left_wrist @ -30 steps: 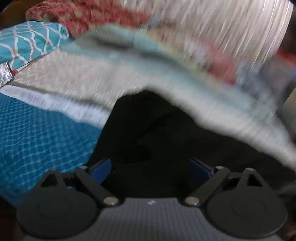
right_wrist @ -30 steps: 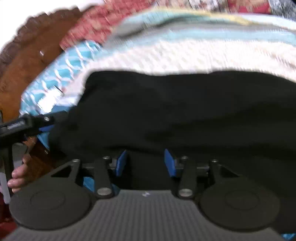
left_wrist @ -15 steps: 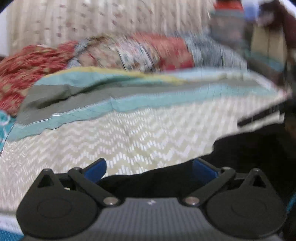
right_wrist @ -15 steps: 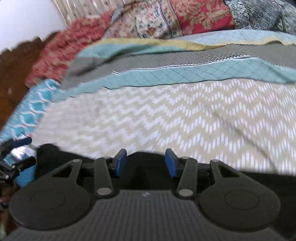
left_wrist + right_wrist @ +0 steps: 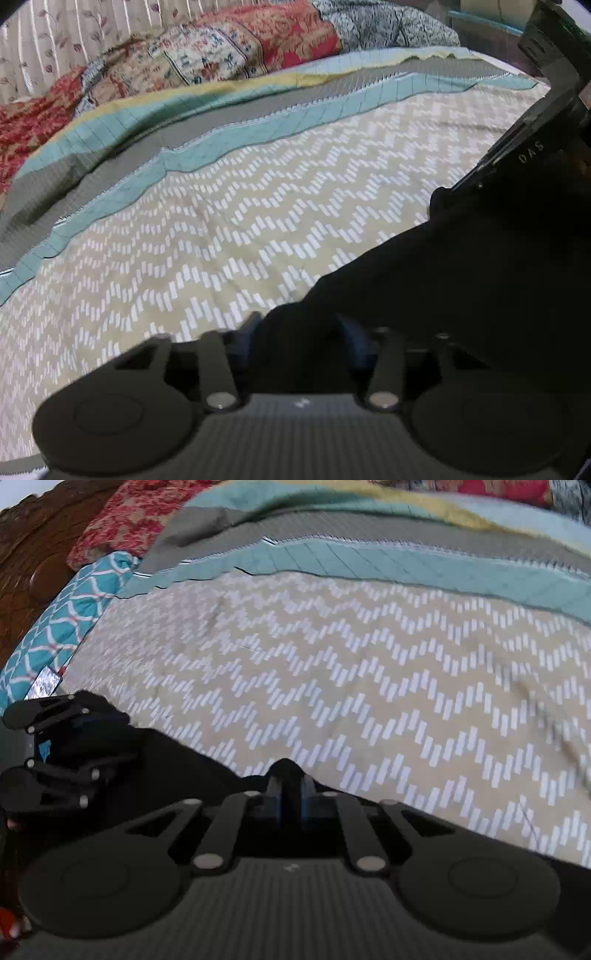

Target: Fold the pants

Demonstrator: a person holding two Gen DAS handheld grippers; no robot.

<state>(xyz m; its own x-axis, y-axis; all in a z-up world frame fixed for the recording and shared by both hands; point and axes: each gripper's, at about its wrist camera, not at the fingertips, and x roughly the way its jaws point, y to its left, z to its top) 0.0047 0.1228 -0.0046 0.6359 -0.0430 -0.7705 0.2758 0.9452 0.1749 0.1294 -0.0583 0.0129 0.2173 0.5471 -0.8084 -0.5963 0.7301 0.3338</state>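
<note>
Bed [image 5: 258,206]: covered by a beige chevron spread with teal and grey bands toward the far edge; a floral quilt [image 5: 229,55] is heaped along that far edge.

Pants [image 5: 461,280]: black, lying at the near edge of the bed, spread between the two tools. In the left wrist view the cloth runs from the near edge toward the right side; in the right wrist view it runs along the near edge toward the left side.

Left gripper [image 5: 299,328]: jaws closing, with a bunch of black cloth between them. Contact of the pads cannot be confirmed; they are dark and partly hidden.

Right gripper [image 5: 290,794]: clenched, jaws nearly together, a small nub of pants fabric pinched and standing up between them.

Risks, as a judgement:
- The right grasp holds only a thin pinch; a pull could slip it free and drop that side.
- If the left closes on one layer only, the lower layer would stay behind and the fold would come out uneven.
- Either tool may also catch the spread beneath and drag it along.
</note>
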